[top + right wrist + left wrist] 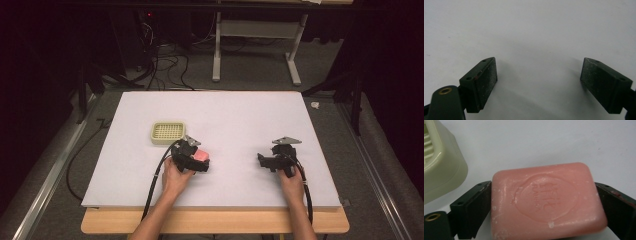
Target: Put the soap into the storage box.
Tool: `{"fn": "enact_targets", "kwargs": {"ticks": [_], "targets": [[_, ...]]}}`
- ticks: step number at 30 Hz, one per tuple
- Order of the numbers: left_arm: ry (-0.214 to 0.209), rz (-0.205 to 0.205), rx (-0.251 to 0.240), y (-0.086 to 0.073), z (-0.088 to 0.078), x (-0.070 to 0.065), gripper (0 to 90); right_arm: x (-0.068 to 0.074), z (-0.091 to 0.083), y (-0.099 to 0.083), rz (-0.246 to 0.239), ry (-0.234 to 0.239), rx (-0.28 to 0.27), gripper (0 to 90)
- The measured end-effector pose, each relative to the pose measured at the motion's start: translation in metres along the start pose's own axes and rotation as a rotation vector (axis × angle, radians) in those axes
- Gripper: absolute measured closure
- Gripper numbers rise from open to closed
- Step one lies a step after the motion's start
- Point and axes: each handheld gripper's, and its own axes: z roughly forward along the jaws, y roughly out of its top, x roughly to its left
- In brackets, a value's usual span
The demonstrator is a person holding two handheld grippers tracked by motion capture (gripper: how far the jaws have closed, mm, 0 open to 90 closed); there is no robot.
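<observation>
Soap bar (546, 200) sits crosswise between the left gripper (198, 159) pads, clamped at both ends; dish (168, 132) lies just beyond toward the table's far-left corner; right gripper (267, 161) gapes empty.

Black claws (202, 162) (261, 160), grey three-cornered plates, trailing black cables.

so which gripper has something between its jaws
The left gripper: its jaws sit against both sides of the pink soap bar. The right gripper is open over bare table.
</observation>
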Motion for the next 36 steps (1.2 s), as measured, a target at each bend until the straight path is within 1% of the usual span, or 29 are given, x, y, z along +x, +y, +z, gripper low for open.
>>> {"fn": "enact_targets", "kwargs": {"ticks": [1,5,6,9,11,15,28,30,36], "targets": [[-0.003,-0.006,-0.001,-0.0004,-0.0001,0.0006,7.5,0.0000,0.0000,0.0000,0.000,0.000,0.000,14.6],[-0.004,-0.005,-0.007,-0.0009,-0.0002,0.0003,8.7,0.0000,0.0000,0.0000,0.000,0.000,0.000,14.6],[-0.003,0.001,-0.009,-0.0011,-0.0007,-0.0002,9.5,-0.0001,0.0000,0.0000,-0.001,0.000,0.000,14.6],[-0.008,0.002,-0.011,-0.0015,-0.0010,0.0002,9.9,0.0000,0.0000,0.0000,0.000,0.000,0.000,14.6],[-0.015,0.006,-0.021,-0.0029,-0.0018,0.0009,11.3,0.0000,0.0000,0.0000,0.000,0.000,0.000,14.6],[-0.014,0.007,-0.026,-0.0038,-0.0030,0.0010,13.4,-0.0001,0.0000,0.0000,-0.001,0.000,0.000,14.6],[-0.025,0.021,-0.023,-0.0037,-0.0039,-0.0007,13.7,-0.0001,0.0000,0.0000,-0.001,0.001,0.000,14.6],[-0.028,0.028,-0.025,-0.0038,-0.0045,-0.0016,13.7,0.0000,0.0000,0.0000,0.000,0.000,0.000,14.6],[-0.036,0.029,-0.042,-0.0030,-0.0085,-0.0021,13.7,-0.0001,0.0000,0.0000,-0.001,0.001,0.000,14.6]]}}
